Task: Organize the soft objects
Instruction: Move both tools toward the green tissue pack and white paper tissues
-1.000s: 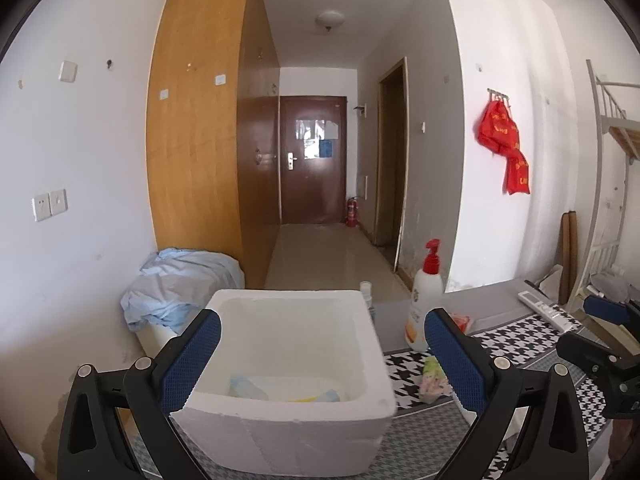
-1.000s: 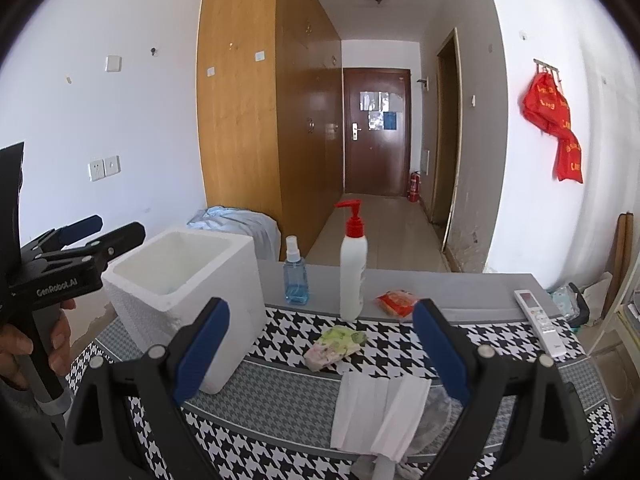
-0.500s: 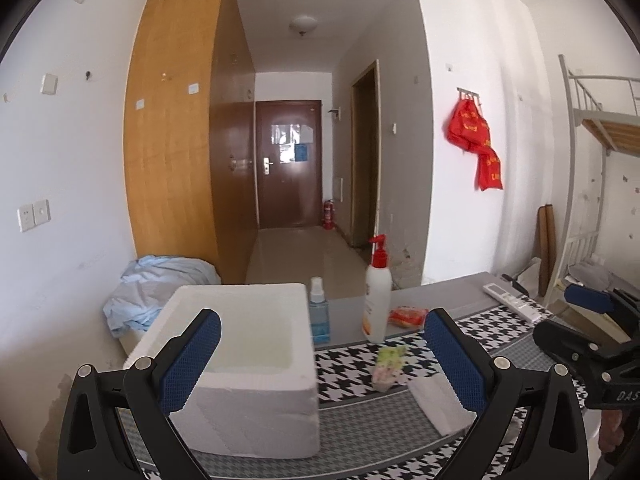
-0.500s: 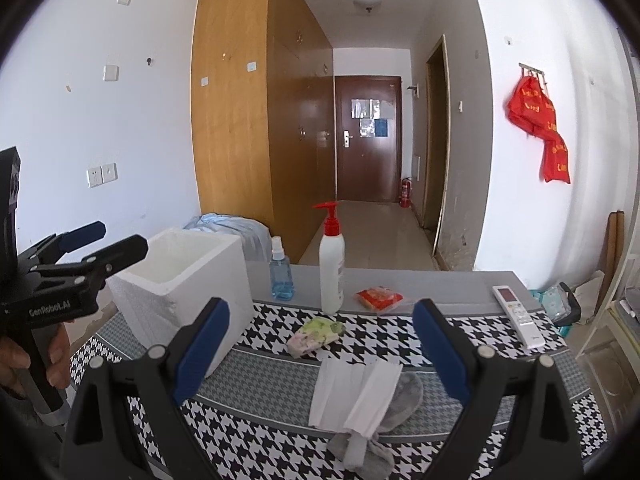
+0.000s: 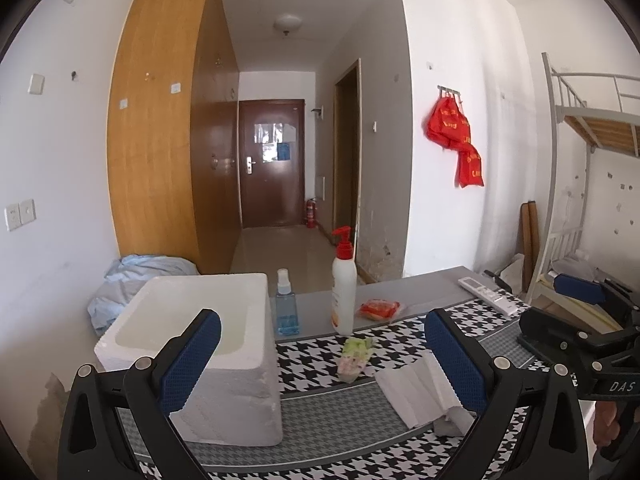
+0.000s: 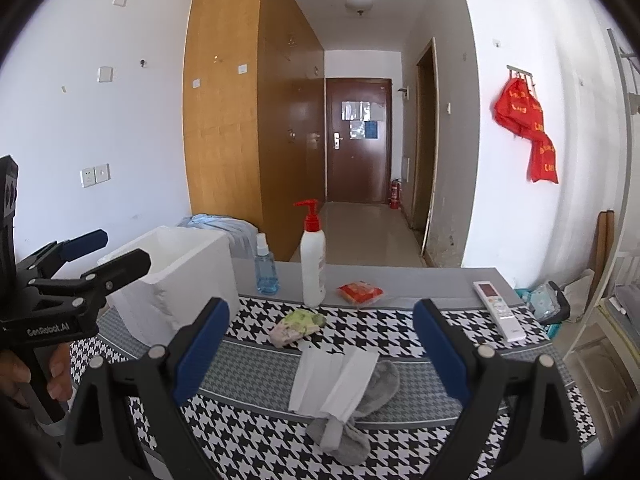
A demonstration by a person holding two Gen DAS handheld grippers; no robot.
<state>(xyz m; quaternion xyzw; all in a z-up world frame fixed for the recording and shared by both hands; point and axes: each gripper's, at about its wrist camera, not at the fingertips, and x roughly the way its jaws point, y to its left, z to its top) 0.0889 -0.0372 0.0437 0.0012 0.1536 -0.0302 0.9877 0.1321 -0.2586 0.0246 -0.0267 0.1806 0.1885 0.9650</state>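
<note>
A white foam box (image 5: 208,344) (image 6: 180,276) stands at the table's left end. On the houndstooth cloth lie a folded white cloth (image 6: 336,384) (image 5: 420,388) draped over a grey sock (image 6: 372,396), and a small green and pink cloth bundle (image 6: 298,326) (image 5: 354,356). An orange soft packet (image 6: 360,292) (image 5: 378,309) rests on the grey strip behind. My left gripper (image 5: 320,360) is open above the box's near right corner. My right gripper (image 6: 320,348) is open over the white cloth. Neither holds anything.
A white pump bottle with red top (image 6: 314,264) (image 5: 344,292) and a blue spray bottle (image 6: 266,270) (image 5: 286,306) stand at the back. A white remote (image 6: 498,310) (image 5: 486,294) lies at the right. A blue bundle of fabric (image 5: 136,280) sits behind the box. A hand (image 6: 24,376) holds the left gripper.
The left gripper has pulled back and swung right, away from over the box's inside, so the table's objects came into view. The right gripper drew back a little. Both stayed open.
</note>
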